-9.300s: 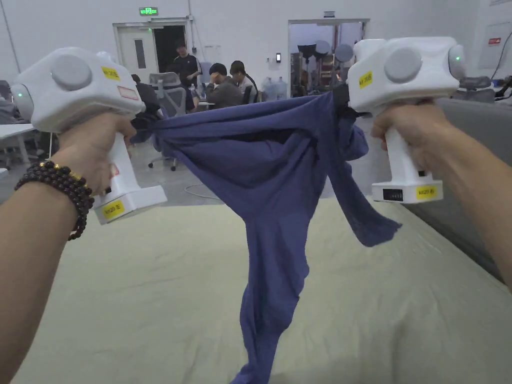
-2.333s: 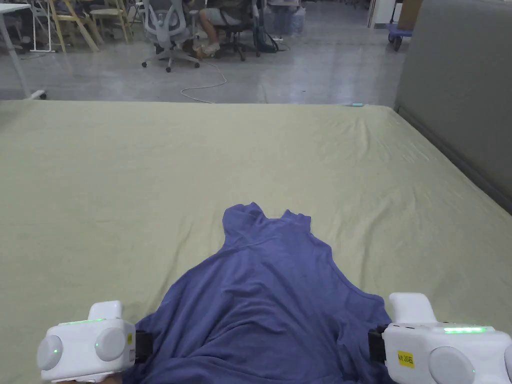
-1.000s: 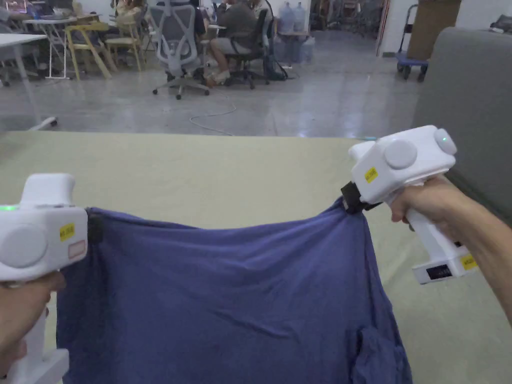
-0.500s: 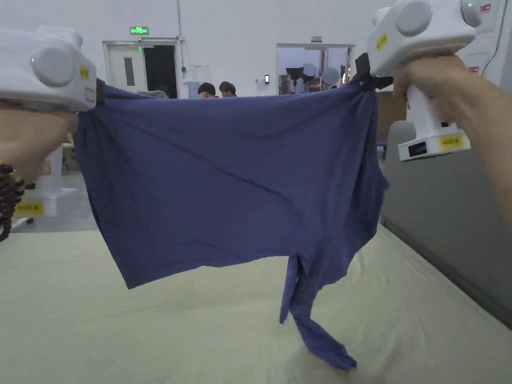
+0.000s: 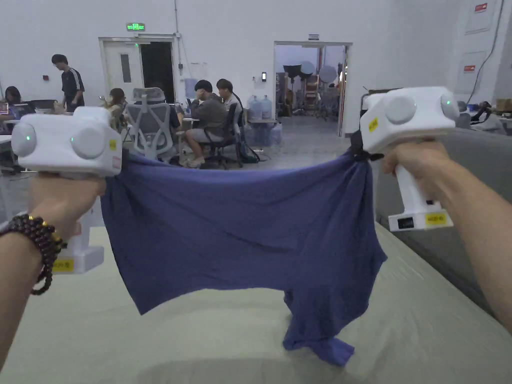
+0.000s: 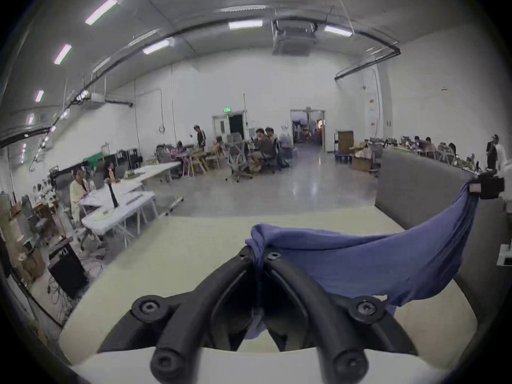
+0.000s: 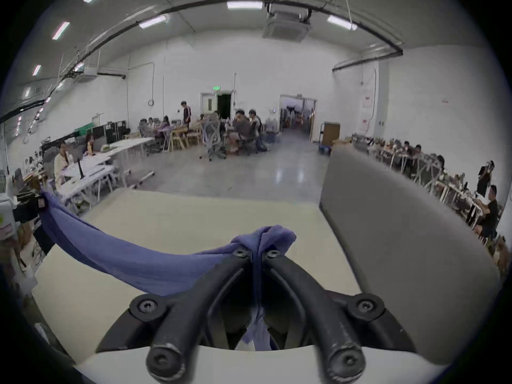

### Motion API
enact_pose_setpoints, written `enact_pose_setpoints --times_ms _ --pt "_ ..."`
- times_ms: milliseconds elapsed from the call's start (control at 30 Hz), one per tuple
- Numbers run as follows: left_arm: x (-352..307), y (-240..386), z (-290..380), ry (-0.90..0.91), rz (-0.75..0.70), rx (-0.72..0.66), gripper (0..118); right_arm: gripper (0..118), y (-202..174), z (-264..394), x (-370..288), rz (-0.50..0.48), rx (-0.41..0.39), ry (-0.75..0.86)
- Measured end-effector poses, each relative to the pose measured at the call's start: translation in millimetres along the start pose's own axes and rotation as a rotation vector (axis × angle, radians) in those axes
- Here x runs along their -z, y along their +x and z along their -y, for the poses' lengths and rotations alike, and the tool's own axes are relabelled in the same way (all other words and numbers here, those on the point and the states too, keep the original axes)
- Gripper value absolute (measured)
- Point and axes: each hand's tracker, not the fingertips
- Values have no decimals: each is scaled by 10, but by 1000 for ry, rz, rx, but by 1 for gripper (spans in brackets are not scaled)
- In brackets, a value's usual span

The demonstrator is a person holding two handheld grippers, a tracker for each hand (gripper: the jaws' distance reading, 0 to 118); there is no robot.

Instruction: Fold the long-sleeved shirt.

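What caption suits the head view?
Two handheld tools, left and right, hold a blue shirt stretched above a bed.

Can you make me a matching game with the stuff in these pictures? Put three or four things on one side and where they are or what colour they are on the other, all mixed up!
Things:
1. shirt
2. left claw
3. bed sheet
4. bead bracelet

Places, colours or states:
A. pale yellow-green, spread flat under everything
B. dark brown, around the wrist of the hand holding the left claw
C. blue-purple, hanging in the air with its lowest part touching the bed sheet
D. black, pinched shut on one top corner of the shirt

Right pairs: 1-C, 2-D, 3-A, 4-B
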Motion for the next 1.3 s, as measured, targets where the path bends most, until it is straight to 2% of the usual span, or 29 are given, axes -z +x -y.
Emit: enact_pose_setpoints --times_ms 133,300,533,733,800,867,967,1033,1133,1300 --pt "198 33 602 -114 -3 5 0 0 -18 616 376 -22 40 -86" --pt "89 71 884 -123 56 -43 0 0 -30 1170 353 -49 84 -122" --pt "-646 -30 1403 -111 93 -79 0 0 -110 1923 -462 -46 71 -85" --pt "-1601 -23 2742 -162 93 -90 0 0 -281 3140 -1218 -38 52 -113" --pt "-1808 1 3231 -257 78 -99 0 0 -361 3616 -1435 -53 39 -176" --pt "-1993 21 3675 -359 98 -119 0 0 -481 4076 -1611 -78 23 -302" --pt "-2167 10 4170 -514 52 -141 0 0 -567 4655 -1716 -100 -2 -450" --pt "-2268 -6 4393 -598 10 -73 0 0 -608 4937 -1811 -82 18 -547" --pt "-2402 -16 4566 -648 -33 -37 0 0 -703 5232 -1960 -93 -55 -672" --pt "-2388 -40 4763 -702 -34 9 0 0 -716 5577 -1924 -92 -62 -777"
